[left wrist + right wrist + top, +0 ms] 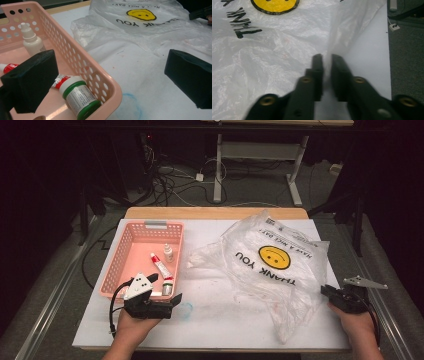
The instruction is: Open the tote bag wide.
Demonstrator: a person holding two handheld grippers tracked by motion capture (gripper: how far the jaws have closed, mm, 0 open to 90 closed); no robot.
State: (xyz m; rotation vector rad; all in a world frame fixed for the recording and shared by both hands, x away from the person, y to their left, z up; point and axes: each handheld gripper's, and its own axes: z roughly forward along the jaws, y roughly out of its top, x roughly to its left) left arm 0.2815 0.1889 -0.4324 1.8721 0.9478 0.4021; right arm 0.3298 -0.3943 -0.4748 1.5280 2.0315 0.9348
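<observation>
The right gripper (326, 60) pinches the plastic bag's (270, 265) edge between nearly closed jaws, while the left gripper (110, 75) gapes wide beside the pink basket (75, 57).

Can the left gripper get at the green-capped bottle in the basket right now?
Probably yes. The left gripper is open at the pink basket, one jaw already inside; the green-capped bottle lies just in front, uncovered.
</observation>
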